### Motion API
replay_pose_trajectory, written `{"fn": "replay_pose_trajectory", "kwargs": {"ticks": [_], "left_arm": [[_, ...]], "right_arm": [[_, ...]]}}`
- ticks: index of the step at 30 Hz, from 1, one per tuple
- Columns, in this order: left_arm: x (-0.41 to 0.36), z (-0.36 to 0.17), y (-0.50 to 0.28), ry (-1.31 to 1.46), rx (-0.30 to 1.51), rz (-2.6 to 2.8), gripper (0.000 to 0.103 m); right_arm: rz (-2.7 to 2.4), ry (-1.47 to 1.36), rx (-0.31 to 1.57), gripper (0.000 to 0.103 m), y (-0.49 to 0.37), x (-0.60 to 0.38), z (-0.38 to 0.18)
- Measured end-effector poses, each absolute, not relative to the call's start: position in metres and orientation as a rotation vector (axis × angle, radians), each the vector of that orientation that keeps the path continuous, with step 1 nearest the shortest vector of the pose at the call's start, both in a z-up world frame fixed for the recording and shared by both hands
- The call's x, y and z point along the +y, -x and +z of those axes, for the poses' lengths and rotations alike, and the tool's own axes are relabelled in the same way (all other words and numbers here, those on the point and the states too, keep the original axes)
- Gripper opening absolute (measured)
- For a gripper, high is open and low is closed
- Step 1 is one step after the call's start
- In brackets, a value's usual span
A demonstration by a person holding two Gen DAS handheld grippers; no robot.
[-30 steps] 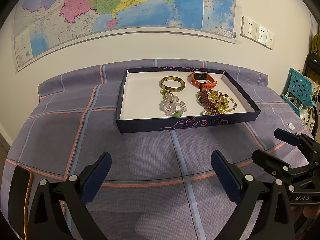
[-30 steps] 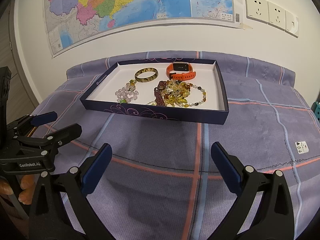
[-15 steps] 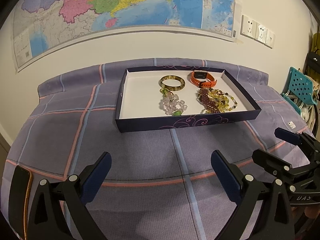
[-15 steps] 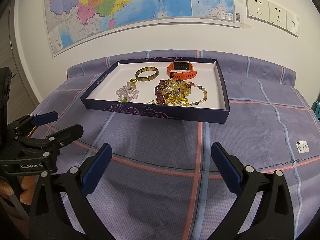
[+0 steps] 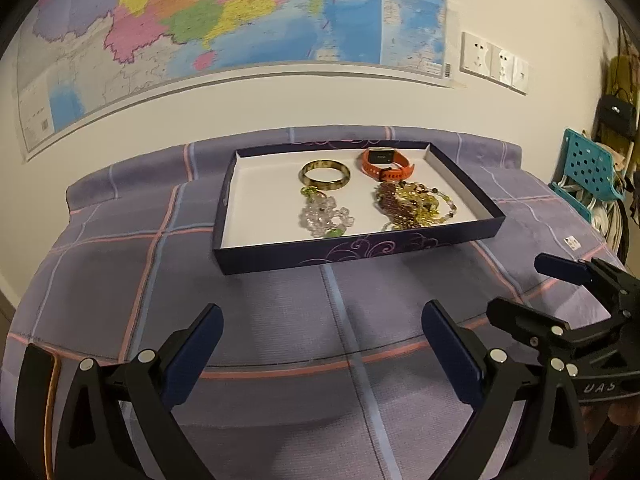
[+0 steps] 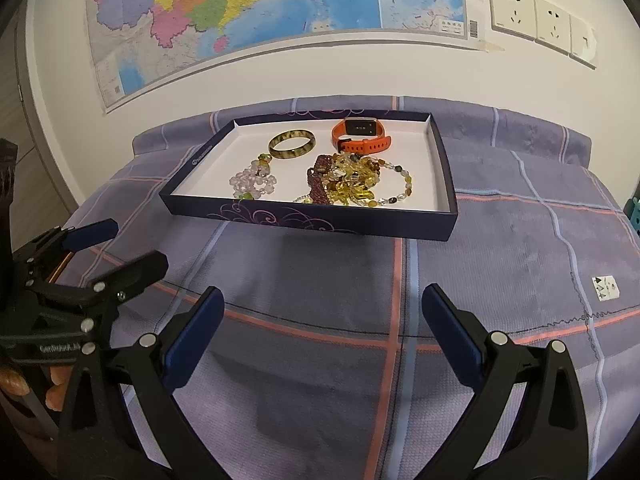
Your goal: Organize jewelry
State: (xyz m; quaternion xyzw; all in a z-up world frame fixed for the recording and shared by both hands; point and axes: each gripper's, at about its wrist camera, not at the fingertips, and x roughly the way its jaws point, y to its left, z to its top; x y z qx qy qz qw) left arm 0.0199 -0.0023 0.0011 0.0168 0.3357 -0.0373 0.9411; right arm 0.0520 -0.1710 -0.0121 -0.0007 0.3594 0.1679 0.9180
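Lying ahead of both tools | jewelry tray [image 5: 352, 254] | tools spread, empty

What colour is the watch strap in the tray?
Orange, on the watch at the tray's back; clearest in the right wrist view.

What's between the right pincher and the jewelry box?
Only bare checked cloth lies between the right gripper and the jewelry box, seen in the right wrist view.

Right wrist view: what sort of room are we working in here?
Most likely a room in a home, perhaps a bedroom or study. A big wall map hangs above wall sockets, and the jewelry tray sits on a checked purple cloth, maybe a bedspread.
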Motion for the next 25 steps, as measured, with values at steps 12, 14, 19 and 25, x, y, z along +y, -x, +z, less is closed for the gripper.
{"fn": "replay_pose_trajectory", "kwargs": {"ticks": [12, 14, 19, 25], "left_arm": [[-0.005, -0.004, -0.023, -0.062, 0.681, -0.056, 0.096], [-0.005, -0.004, -0.024, -0.065, 0.693, -0.055, 0.096], [-0.002, -0.008, -0.028, -0.046, 0.738, -0.049, 0.096], [-0.001, -0.011, -0.028, -0.046, 0.752, -0.041, 0.096]], "right_arm": [[0.344, -0.009, 0.751, 0.097, -0.056, -0.174, -0.014], [0.342, -0.012, 0.749, 0.097, -0.055, -0.175, -0.013], [0.344, -0.019, 0.759, 0.097, -0.057, -0.176, -0.015], [0.346, -0.015, 0.759, 0.097, -0.057, -0.176, -0.016]]}}
